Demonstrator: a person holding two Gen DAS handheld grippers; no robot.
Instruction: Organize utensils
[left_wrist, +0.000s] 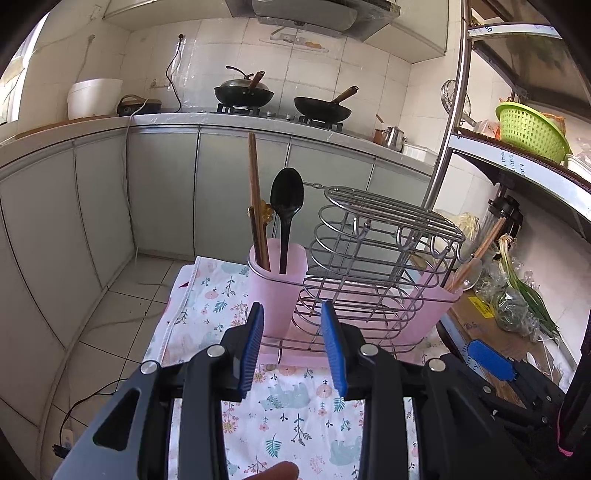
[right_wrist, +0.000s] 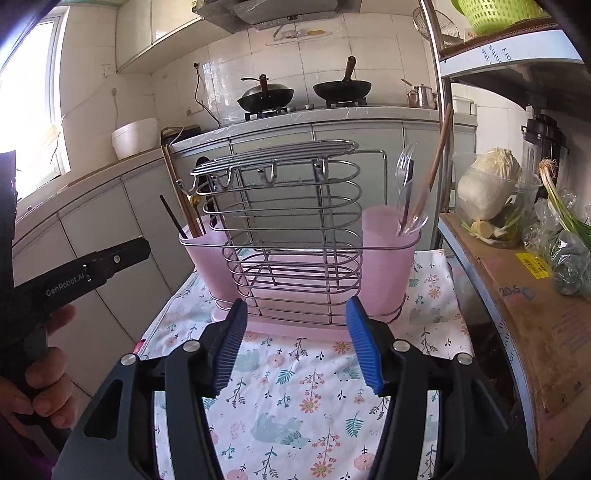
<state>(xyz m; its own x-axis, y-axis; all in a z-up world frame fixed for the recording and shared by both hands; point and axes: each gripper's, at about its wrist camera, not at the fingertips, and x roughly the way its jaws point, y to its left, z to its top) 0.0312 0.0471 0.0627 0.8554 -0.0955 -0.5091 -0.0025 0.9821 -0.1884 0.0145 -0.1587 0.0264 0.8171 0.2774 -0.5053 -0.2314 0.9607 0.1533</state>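
The wire utensil rack (right_wrist: 291, 236) stands at the far edge of the floral-cloth table (right_wrist: 295, 398), its left pink cup (left_wrist: 277, 284) holding wooden chopsticks (left_wrist: 256, 206) and a black spoon (left_wrist: 286, 210), its right pink cup (right_wrist: 388, 254) a clear plastic fork (right_wrist: 404, 177). The left gripper (left_wrist: 293, 347) and right gripper (right_wrist: 297, 343) hover near the rack, jaws apart and empty. A cardboard box (right_wrist: 517, 295) with a cabbage (right_wrist: 487, 184) and scallions (right_wrist: 561, 199) flanks the table's right edge.

**Small table under a floral cloth, holding one wire rack**

Standing in a tiled kitchen, a small table draped in a white cotton cloth printed with pink flowers, teal leaves and pale blue animals (right_wrist: 295, 398). Hanging over the table's left edge, the cloth's hem (left_wrist: 173, 295). Sitting directly on the cloth at the far end, a chrome wire utensil rack on a pink plastic drip tray (right_wrist: 295, 328), with a pink plastic cup at each end. Lying bare, the near part of the cloth.
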